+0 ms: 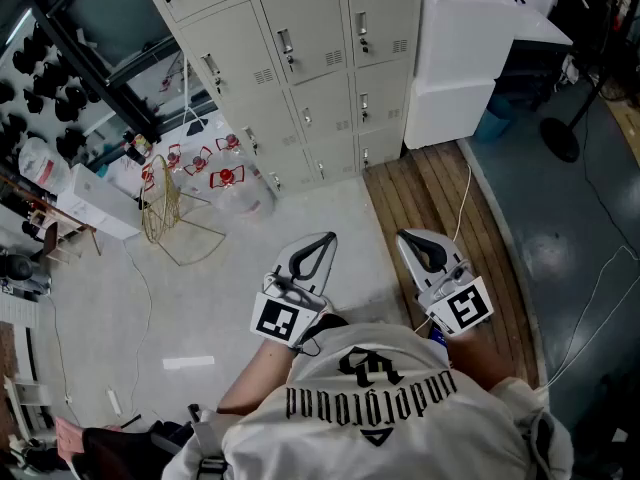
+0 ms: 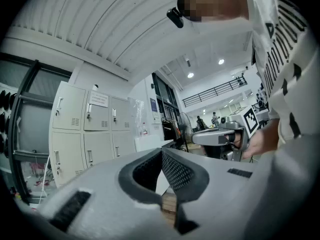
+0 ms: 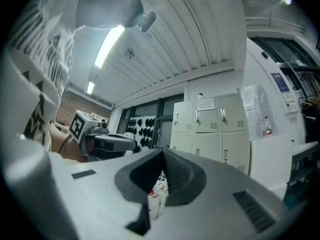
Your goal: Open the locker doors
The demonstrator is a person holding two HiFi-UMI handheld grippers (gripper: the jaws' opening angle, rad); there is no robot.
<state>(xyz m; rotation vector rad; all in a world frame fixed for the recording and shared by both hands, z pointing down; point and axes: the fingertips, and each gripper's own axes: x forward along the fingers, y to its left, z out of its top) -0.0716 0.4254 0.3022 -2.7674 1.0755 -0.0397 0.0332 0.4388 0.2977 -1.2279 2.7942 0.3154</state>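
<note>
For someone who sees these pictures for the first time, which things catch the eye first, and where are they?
The pale locker bank fills the top of the head view, and every door that shows is shut. Low in front of the person, the left gripper and the right gripper hang side by side, jaws together and empty. Clear bottles with red caps sit on the floor left of the lockers.

I'm counting two grippers out front: one left gripper (image 1: 327,236), one right gripper (image 1: 403,234), each carrying one marker cube (image 1: 278,320). I'm seeing one bank of lockers (image 1: 330,68), running three columns of doors across. Two white boxes (image 1: 460,38) are sitting stacked beside it. One gold wire frame (image 1: 160,208). I'm not managing an exact count of the red-capped jugs (image 1: 228,183).
</note>
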